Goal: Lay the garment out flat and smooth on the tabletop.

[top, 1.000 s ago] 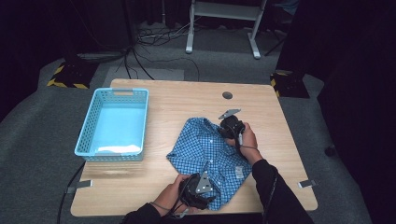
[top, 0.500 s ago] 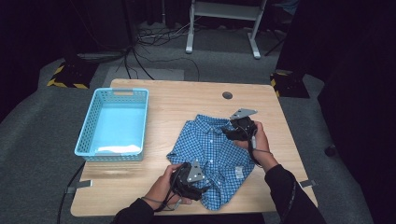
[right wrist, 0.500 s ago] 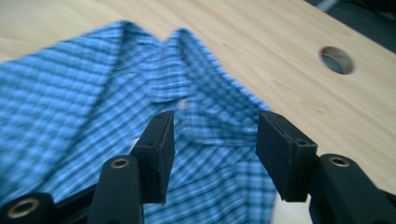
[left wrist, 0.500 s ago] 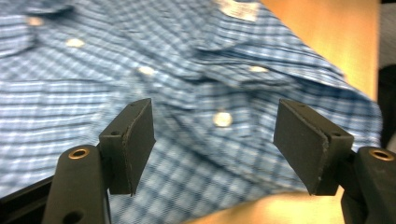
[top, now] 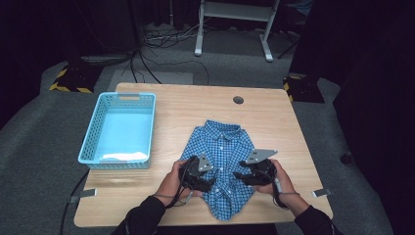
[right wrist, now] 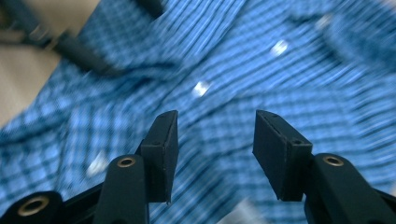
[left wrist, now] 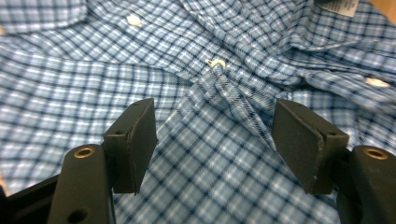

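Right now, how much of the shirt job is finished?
Done: the blue checked shirt lies folded narrow on the table, collar up. In hand: the left gripper and right gripper hover over it with jaws open, gripping nothing. Left, probably: more folding, perhaps into the blue basket.

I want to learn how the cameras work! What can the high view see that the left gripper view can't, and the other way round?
High view alone: the whole wooden table, the light blue basket on its left side, the floor with cables, both hands, and the right tool over the shirt's right side.

Left gripper view alone: close-up detail, with a bunched pleat under a small white button, and the left tool standing open above the cloth.

Both: the blue checked shirt, lying buttons up, and the left tool.
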The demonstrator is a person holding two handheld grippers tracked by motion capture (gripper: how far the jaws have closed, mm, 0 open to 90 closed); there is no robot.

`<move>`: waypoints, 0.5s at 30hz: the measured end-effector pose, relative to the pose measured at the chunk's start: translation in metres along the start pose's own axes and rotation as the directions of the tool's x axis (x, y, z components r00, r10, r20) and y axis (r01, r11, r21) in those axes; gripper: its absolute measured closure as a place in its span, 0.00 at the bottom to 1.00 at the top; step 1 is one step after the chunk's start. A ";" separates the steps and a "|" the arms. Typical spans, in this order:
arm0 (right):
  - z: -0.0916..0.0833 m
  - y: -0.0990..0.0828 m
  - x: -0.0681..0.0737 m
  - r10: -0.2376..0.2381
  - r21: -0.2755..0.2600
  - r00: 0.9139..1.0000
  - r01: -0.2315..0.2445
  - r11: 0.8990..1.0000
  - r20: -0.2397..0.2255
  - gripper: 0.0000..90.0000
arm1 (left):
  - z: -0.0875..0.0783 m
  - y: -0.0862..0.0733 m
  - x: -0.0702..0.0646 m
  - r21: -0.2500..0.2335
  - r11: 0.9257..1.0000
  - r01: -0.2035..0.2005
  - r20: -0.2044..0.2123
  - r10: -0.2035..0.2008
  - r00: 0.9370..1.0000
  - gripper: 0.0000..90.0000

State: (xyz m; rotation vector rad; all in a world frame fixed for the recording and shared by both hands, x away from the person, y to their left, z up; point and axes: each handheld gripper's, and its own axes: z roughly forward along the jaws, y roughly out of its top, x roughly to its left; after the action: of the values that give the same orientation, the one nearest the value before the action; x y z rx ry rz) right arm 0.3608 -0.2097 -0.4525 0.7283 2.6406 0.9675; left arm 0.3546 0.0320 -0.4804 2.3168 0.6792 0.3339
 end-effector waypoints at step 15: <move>0.029 -0.012 -0.002 -0.033 0.044 0.999 0.034 0.998 -0.041 0.92 | 0.017 0.008 0.003 0.040 0.999 -0.014 0.052 0.012 0.999 0.70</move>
State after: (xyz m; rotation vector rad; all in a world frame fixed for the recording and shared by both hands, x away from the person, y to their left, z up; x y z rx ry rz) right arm 0.3683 -0.2032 -0.4820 0.6789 2.7080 0.9269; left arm 0.3672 0.0192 -0.4870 2.3609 0.6517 0.2673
